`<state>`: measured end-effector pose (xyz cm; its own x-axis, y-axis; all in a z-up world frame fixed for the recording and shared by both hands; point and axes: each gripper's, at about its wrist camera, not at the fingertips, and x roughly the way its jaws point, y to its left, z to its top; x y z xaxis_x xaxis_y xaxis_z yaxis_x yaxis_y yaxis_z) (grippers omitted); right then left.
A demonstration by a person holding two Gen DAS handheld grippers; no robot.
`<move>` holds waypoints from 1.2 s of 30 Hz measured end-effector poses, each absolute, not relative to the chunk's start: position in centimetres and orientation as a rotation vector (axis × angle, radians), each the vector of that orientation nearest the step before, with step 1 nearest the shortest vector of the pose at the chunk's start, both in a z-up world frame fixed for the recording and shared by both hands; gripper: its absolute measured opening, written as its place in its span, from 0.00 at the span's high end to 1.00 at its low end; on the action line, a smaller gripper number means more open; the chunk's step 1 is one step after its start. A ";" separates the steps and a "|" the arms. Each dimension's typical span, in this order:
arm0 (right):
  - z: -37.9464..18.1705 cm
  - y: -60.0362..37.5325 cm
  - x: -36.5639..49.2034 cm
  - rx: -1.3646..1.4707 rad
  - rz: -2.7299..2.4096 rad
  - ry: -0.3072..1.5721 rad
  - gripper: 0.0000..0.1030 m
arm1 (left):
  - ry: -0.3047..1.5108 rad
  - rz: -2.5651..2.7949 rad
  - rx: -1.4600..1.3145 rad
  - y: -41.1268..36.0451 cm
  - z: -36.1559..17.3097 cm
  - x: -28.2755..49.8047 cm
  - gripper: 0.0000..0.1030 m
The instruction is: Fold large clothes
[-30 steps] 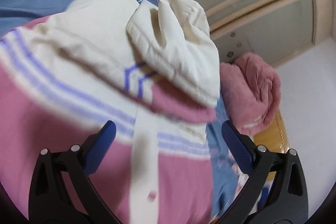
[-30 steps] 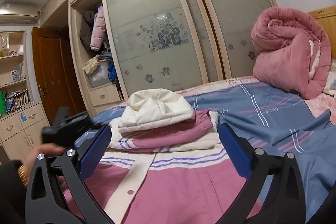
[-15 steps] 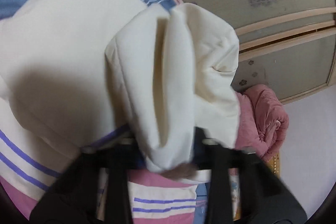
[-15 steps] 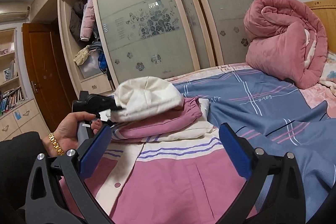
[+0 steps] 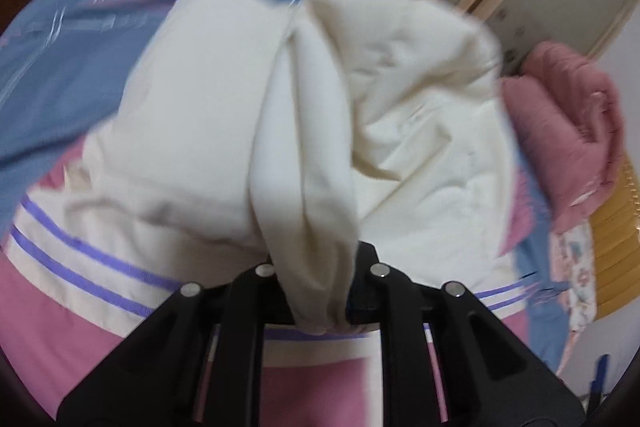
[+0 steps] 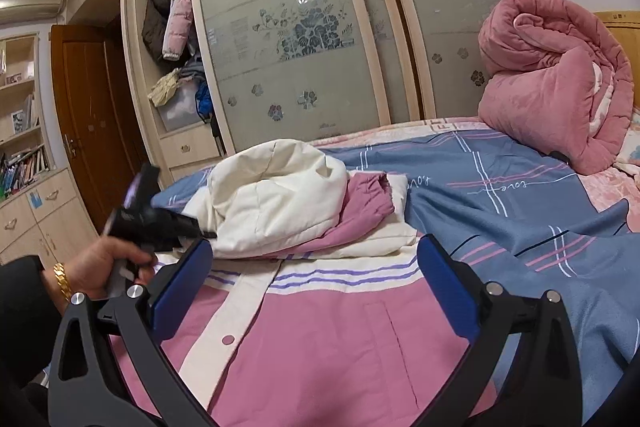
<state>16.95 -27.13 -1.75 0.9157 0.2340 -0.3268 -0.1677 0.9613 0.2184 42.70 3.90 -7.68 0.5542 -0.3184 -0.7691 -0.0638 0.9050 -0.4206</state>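
A pink jacket (image 6: 320, 339) with cream bands, purple stripes and a cream placket lies spread on the bed. Its cream hood (image 6: 276, 199) is folded over the pink sleeve at the top. In the left wrist view, my left gripper (image 5: 316, 291) is shut on a bunched edge of the hood (image 5: 380, 99); the fabric hides its pads. In the right wrist view, the left gripper (image 6: 160, 223) sits at the hood's left edge, held by a hand (image 6: 108, 267). My right gripper (image 6: 314, 255) stands open just above the jacket's chest, with nothing between its fingers.
The blue plaid bed sheet (image 6: 500, 195) stretches to the right of the jacket. A rolled pink quilt (image 6: 552, 83) sits by the wooden headboard (image 6: 624, 27). Behind the bed stand a sliding-door wardrobe (image 6: 304, 39) and a brown door (image 6: 92, 115).
The left gripper moved in to the hood and went from open to shut on its edge, and the hood is now bunched and raised at that side. The right gripper stayed open, almost still.
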 end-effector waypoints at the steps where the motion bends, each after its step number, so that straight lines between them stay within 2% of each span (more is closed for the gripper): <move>1: -1.8 -27.1 17.0 0.190 0.211 0.362 0.01 | 0.997 -0.140 -0.421 3.9 -8.7 43.0 0.77; 3: -1.9 -26.9 17.1 0.191 0.219 0.367 0.01 | 0.974 -0.117 -0.413 4.0 -9.6 43.3 0.67; 5: -2.0 -26.6 17.1 0.179 0.215 0.372 0.01 | 0.950 -0.136 -0.427 3.8 -9.6 43.3 0.42; 6: -2.0 -26.6 17.1 0.177 0.212 0.371 0.01 | 0.955 -0.164 -0.437 3.6 -9.4 43.3 0.13; 7: -1.9 -26.5 17.1 0.175 0.210 0.367 0.01 | 0.963 -0.181 -0.445 3.5 -9.3 43.1 0.02; 13: -1.6 -26.2 16.5 0.158 0.213 0.361 0.01 | 0.966 -0.261 -0.566 5.7 -6.4 38.5 0.02; 17: -1.7 -26.0 16.1 0.138 0.218 0.367 0.01 | 0.822 -0.305 -0.528 8.1 -3.2 29.5 0.02; 23: -1.8 -26.3 15.3 0.156 0.244 0.350 0.01 | 0.624 -0.215 -0.363 11.7 -2.0 16.2 0.02; 29: -4.3 -28.1 22.7 0.598 0.471 0.450 0.02 | 0.450 -0.115 -0.318 13.7 -3.8 10.8 0.02; 33: -8.2 -28.5 31.1 0.850 0.558 0.596 0.33 | 0.501 -0.105 -0.211 11.5 -4.1 11.0 0.02; 36: -10.8 -28.2 35.0 0.947 0.552 0.650 0.44 | 0.509 -0.123 -0.204 10.7 -4.2 11.1 0.02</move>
<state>34.98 -28.23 -10.76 0.6831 0.6824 -0.2602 -0.1455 0.4763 0.8671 11.08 10.67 -4.20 0.8663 -0.1672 -0.4708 0.0662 0.9725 -0.2235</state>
